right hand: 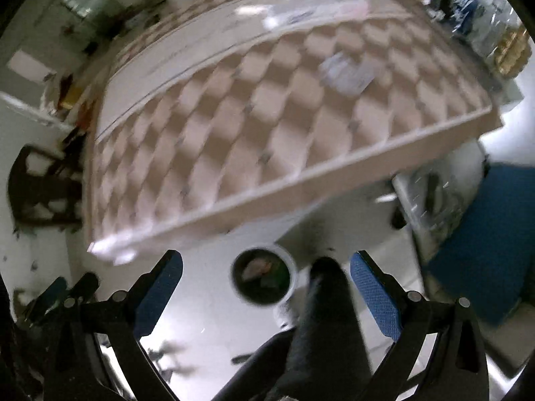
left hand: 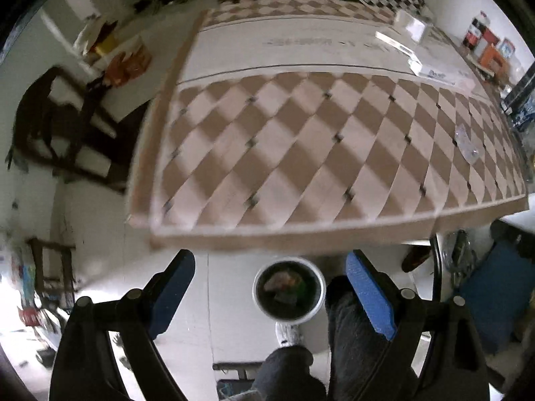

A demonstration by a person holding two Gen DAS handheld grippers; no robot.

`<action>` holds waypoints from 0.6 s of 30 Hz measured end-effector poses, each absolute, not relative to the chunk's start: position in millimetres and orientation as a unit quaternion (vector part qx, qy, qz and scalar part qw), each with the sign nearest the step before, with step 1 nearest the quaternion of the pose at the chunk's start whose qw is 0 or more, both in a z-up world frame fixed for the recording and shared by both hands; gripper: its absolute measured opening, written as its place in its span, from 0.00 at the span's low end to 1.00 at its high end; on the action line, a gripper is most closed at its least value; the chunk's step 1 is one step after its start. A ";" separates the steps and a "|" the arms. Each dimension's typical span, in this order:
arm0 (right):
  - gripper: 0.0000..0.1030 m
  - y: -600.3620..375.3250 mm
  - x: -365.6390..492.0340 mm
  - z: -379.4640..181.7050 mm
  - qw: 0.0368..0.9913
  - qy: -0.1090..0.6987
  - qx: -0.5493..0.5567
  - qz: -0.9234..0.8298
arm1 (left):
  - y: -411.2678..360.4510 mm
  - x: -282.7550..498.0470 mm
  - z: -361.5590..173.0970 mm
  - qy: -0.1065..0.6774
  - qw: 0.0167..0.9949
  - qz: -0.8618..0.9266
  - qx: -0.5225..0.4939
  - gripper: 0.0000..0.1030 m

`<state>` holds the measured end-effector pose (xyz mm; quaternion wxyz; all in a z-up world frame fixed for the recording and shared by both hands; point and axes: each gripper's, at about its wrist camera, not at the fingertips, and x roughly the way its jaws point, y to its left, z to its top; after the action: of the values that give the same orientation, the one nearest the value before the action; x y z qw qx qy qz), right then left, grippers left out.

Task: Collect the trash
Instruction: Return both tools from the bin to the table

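Observation:
A white-rimmed trash bin [left hand: 289,292] with a dark liner stands on the floor below the table's near edge; scraps of trash lie inside it. It also shows in the right wrist view [right hand: 264,277]. A clear crumpled plastic wrapper [left hand: 468,145] lies on the checkered table [left hand: 267,153] near its right edge; it shows blurred in the right wrist view [right hand: 344,70]. My left gripper [left hand: 271,290] is open and empty, held above the bin. My right gripper [right hand: 267,284] is open and empty, also above the bin.
The person's dark-trousered legs [left hand: 354,341] and a white shoe [left hand: 287,334] stand beside the bin. Papers and a clear box [left hand: 411,26] lie at the table's far right. A dark chair [left hand: 57,127] stands left of the table. A blue seat [right hand: 478,250] is at the right.

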<state>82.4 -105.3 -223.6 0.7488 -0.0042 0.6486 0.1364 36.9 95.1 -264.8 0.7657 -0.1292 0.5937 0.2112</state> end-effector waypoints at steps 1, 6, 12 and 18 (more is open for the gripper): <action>0.98 -111.2 100.1 -228.3 0.749 0.649 -0.010 0.132 | 89.7 57.9 -271.7 0.597 0.765 0.206 -0.123 0.90; 0.98 -119.7 217.0 -270.6 0.738 0.656 -0.104 0.122 | 75.7 146.7 -320.4 0.641 0.736 0.193 -0.098 0.90; 0.98 -107.0 307.3 -332.6 0.690 0.682 -0.188 0.156 | 64.8 208.3 -356.0 0.678 0.707 0.180 -0.088 0.90; 0.84 -89.4 321.2 -349.4 0.666 0.685 -0.225 0.192 | 59.5 237.4 -356.3 0.693 0.694 0.180 -0.076 0.90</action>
<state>321.2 -89.4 -349.4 0.6657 -0.2250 0.6851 0.1919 237.4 59.5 -356.3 0.6944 -0.0758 0.6927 0.1796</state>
